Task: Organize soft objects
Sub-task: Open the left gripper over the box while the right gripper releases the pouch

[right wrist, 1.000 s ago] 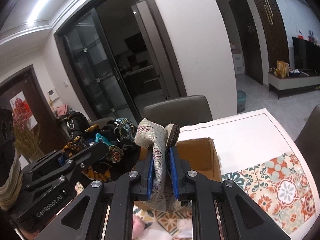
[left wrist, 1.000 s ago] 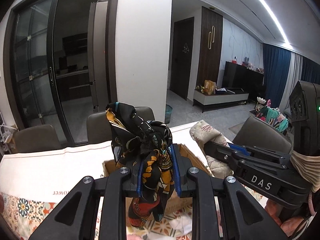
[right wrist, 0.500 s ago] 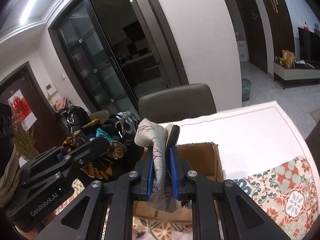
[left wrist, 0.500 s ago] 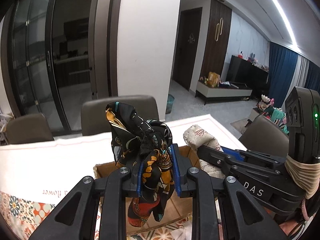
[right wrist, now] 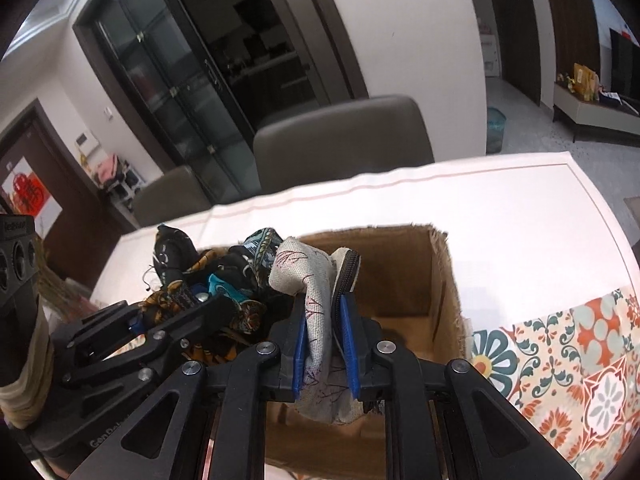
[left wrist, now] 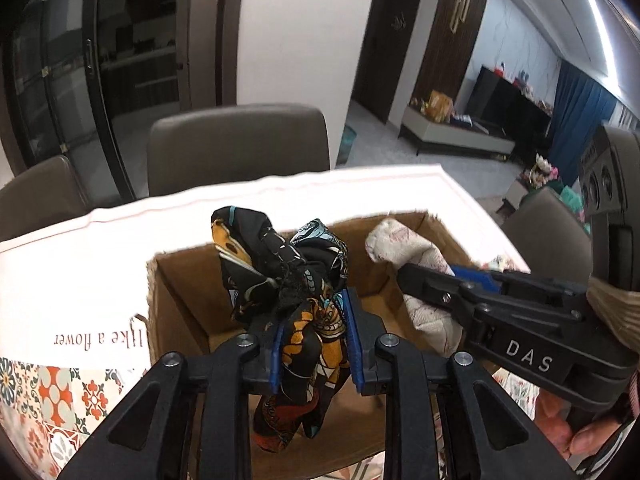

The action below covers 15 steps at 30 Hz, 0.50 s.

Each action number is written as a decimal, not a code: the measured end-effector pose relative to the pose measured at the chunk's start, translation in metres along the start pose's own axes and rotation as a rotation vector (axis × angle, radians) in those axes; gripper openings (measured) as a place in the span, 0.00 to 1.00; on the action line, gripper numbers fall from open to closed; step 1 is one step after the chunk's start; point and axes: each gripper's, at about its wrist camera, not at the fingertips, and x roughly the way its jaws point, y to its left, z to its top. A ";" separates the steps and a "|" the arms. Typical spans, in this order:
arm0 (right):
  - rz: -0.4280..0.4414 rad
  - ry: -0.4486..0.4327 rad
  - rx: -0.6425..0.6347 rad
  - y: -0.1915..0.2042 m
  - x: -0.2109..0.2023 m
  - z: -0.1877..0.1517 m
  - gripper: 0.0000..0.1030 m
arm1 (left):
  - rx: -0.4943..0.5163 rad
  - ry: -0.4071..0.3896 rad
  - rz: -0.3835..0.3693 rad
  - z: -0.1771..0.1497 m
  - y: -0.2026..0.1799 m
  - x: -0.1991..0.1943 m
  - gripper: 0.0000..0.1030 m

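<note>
Fingers (left wrist: 352,340) of the left gripper (left wrist: 314,342), opening, flank an upright dark scarf (left wrist: 292,292); the right gripper (right wrist: 323,344), also opening, flanks an upright beige pouch (right wrist: 310,292), both above the cardboard box (right wrist: 444,280).

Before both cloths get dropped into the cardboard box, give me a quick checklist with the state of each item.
1. Dark patterned scarf between the left hand-held gripper pads, jaws opening: ok.
2. Beige pouch between the right hand-held gripper pads, jaws opening: ok.
3. Both cloths over the open cardboard box: ok.
4. Box floor free where visible: ok.
5. The two grippers apart, not touching: cannot tell.
</note>
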 end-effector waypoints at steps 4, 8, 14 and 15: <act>-0.019 0.022 -0.015 -0.003 0.009 -0.001 0.32 | 0.009 0.014 0.008 -0.003 -0.001 -0.001 0.36; -0.060 0.008 -0.031 0.000 0.007 0.002 0.46 | 0.000 -0.009 0.056 0.000 0.005 -0.007 0.51; -0.054 0.004 -0.017 0.001 -0.004 0.006 0.52 | -0.008 -0.019 0.120 -0.002 0.006 -0.022 0.59; -0.049 0.002 -0.018 0.002 -0.006 0.006 0.52 | -0.014 -0.031 0.132 -0.003 0.007 -0.027 0.60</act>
